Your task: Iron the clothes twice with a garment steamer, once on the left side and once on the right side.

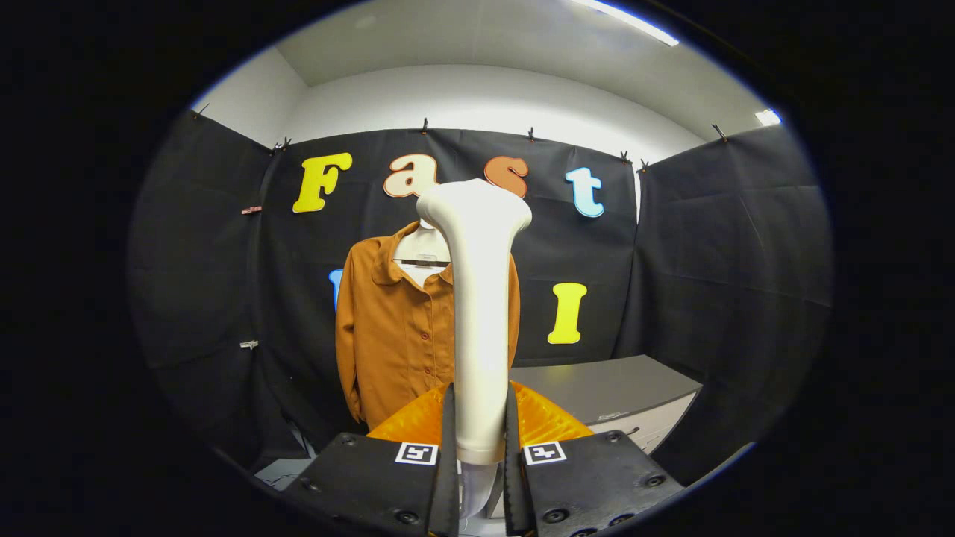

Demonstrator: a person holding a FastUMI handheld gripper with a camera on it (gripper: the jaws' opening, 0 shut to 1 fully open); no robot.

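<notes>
White steamer (477, 313) stood upright, pinched by both gripper (477, 440) fingers at frame centre, apart from the brown shirt (395, 335); ironing seemed not yet begun.

Grey cabinet (612, 388), top bare, beyond shirt (395, 335)

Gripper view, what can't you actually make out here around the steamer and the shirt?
- The orange shirt's right half: hidden behind the white garment steamer, which the gripper holds upright, both fingers pressing its handle.
- The steamer's steam face: turned away toward the shirt.
- The gap between steamer head and shirt: cannot tell if they touch.
- The shirt's hem: covered by the gripper's orange body.
- The grey cabinet: partly covered by the gripper.
</notes>
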